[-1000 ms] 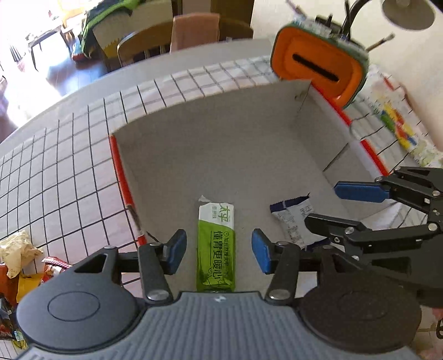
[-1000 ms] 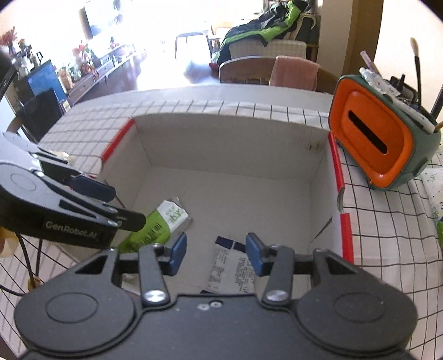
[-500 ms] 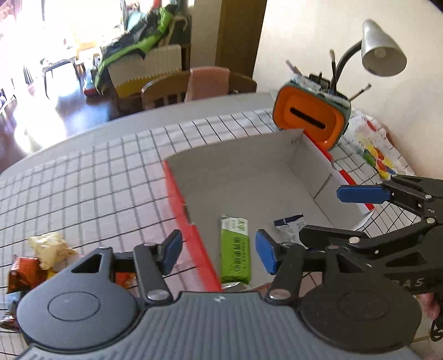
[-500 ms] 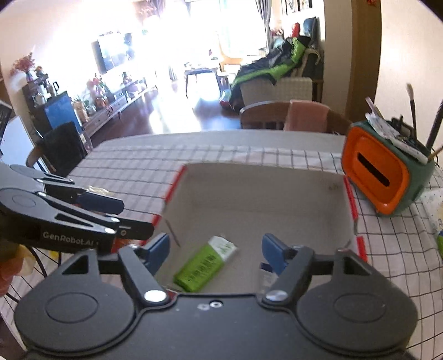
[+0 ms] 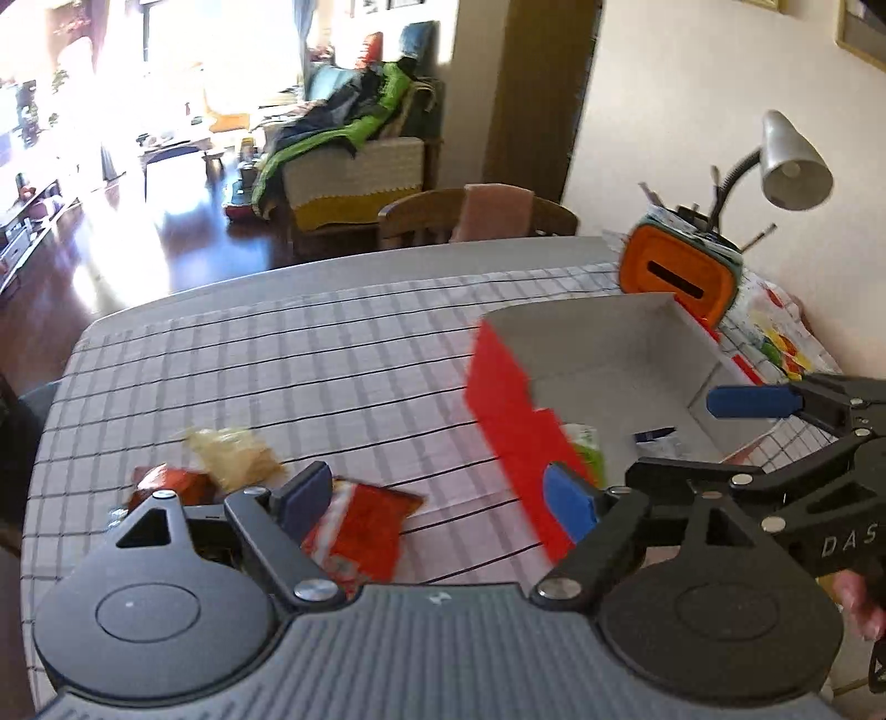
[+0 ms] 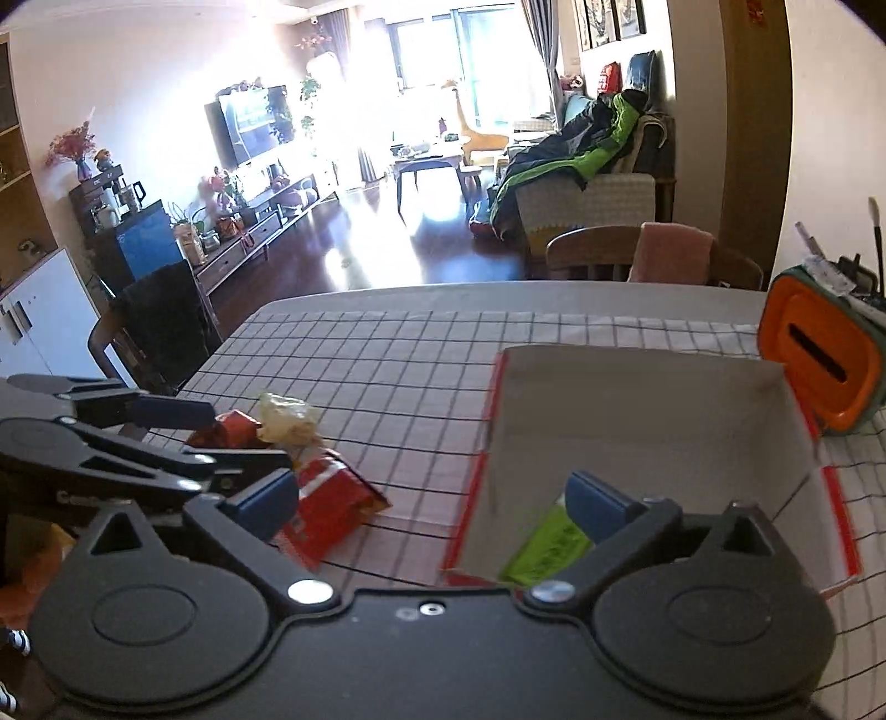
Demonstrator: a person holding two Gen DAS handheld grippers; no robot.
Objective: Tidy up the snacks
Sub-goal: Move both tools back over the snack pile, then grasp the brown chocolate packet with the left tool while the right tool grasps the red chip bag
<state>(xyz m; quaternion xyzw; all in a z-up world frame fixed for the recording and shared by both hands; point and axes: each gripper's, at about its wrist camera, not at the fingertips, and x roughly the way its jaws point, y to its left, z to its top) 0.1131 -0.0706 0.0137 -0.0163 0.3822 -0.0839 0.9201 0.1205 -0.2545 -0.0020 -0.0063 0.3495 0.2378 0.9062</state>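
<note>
Swinging both grippers, L (image 5: pixel 437 495) & R (image 6: pixel 437 498), jaws just opened wide w/ nothing between, off the box (image 6: pixel 637 399) (green bar (image 6: pixel 545 545) inside) toward loose snacks (image 6: pixel 332 504) beside its left wall; next, I judge: pinch one pkt.

Bright living rm beyond the table (image 6: pixel 498 302), glare from far windows (image 6: pixel 443 50) on dark glossy wood floor (image 6: pixel 421 238). TV (image 6: pixel 249 124) & low cabinet (image 6: pixel 260 221) along left wall. Sofa (image 6: pixel 587 199) w/ green-black jacket (image 6: pixel 581 149) at right, coffee table (image 6: pixel 426 163) beyond. Wood chair (image 6: pixel 598 252) w/ pink cloth (image 6: pixel 673 252) at table's far edge. Grey desk lamp (image 5: pixel 792 160) by cream wall, far right.
</note>
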